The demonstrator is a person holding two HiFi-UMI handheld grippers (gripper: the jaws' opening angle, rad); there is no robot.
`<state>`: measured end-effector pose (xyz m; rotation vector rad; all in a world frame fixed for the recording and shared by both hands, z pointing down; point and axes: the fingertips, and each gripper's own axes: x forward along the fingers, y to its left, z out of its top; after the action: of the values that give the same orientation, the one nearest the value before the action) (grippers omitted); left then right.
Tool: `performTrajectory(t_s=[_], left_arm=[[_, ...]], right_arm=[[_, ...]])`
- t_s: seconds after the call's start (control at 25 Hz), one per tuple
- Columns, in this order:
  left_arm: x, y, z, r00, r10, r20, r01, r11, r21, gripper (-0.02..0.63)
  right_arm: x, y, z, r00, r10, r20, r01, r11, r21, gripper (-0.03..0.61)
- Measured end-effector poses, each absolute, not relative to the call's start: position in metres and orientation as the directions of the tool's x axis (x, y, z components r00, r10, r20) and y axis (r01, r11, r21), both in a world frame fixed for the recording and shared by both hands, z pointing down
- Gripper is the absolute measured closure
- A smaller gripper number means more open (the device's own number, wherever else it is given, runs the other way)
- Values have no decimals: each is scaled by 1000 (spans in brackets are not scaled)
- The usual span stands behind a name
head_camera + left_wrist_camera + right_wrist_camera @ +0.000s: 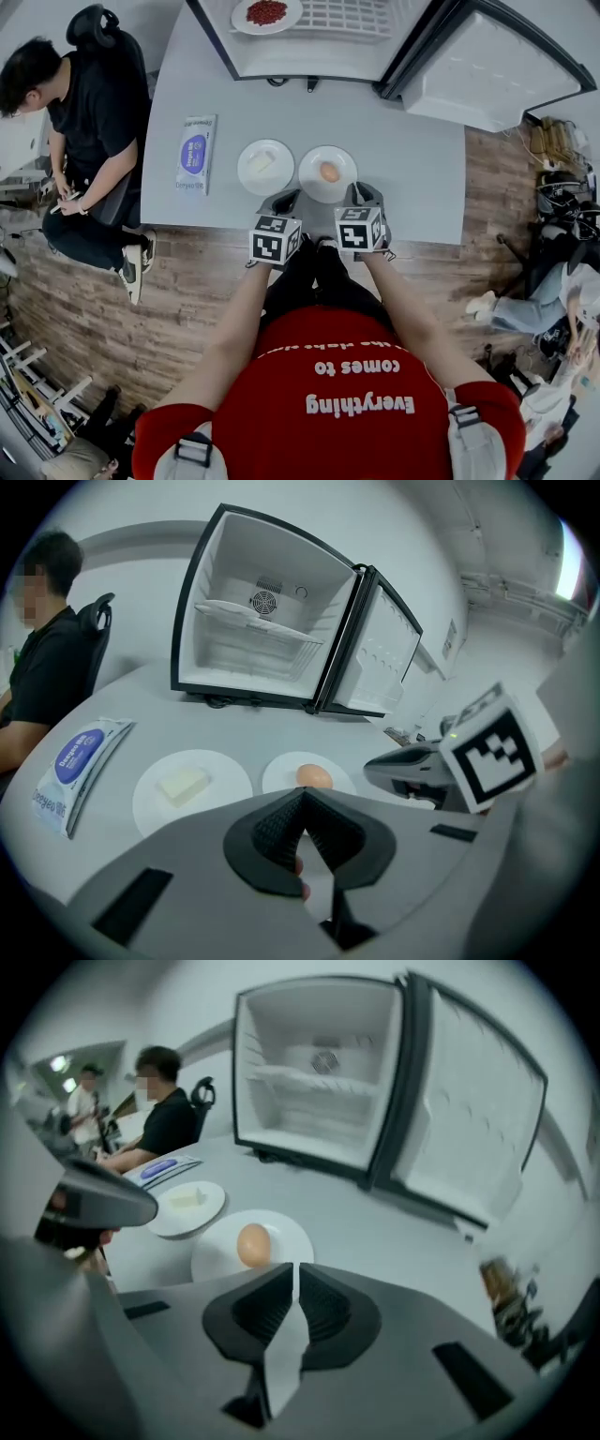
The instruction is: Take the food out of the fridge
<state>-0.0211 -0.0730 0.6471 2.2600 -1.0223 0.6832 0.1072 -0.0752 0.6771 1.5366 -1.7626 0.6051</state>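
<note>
**Task items.** The fridge [309, 58] stands open at the top of the head view, with its door [487, 70] swung to the upper right. One plate of red food [266, 11] is on its shelf at the top edge of the frame. Neither gripper view shows that plate. Two plates are out on the bench [412, 141], side by side at centre: the left one [281, 174] carries a pale block [261, 161], the right one [307, 180] an egg [329, 172]. A packet [195, 153] lies to their left.

**Grippers.** Both are at the near edge of the bench, just below the plates.
- Left gripper [302, 797]: jaw tips meet and nothing is held.
- Right gripper [295, 1271]: jaws stand a narrow slit apart and are empty, and it points toward the egg.

**Step in hand (judged).** Two items are delivered and neither gripper has a load. The red food is the outstanding item, and the reach for it has not begun.

**Next move calls for:**
- opening one gripper wide enough for a plate rim;
- passing over or beside the two bench plates without contact;
- entering the fridge clear of the frame;
- taking the rim and keeping the plate level so the loose food does not spill;
- setting it down on a bare part of the bench.
</note>
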Motion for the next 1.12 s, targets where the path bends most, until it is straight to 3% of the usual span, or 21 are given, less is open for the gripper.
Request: performTrajectory(t_s=[0.08,0.2,0.4,0.68,0.88,1.12], left_arm=[[-20,-75,645,581,-499,643,-783,-557,275,615],[-18,-80,639,588,-502,634,-776,-570,269,615],[-20,-90,626,599,-518,610,-778,-556,291,615],[-18,-92,604,625,-545,558,-771,-542,335,615],[-16,-95,598,597,-559,576,-781,-569,257,615],[-22,-105,569,618,-598,510,-773,-579,258,615]], right_arm=[[101,-75,651,-78,-751,655,-928,294,228,558],[90,-65,622,-210,-790,576,-889,399,223,566],[73,-48,593,-316,-770,554,-886,448,119,567],[42,-35,579,-390,-746,540,-833,536,139,568],[37,-42,575,-423,-724,544,-818,564,114,567],[27,-57,570,-472,-707,526,-811,582,54,566]])
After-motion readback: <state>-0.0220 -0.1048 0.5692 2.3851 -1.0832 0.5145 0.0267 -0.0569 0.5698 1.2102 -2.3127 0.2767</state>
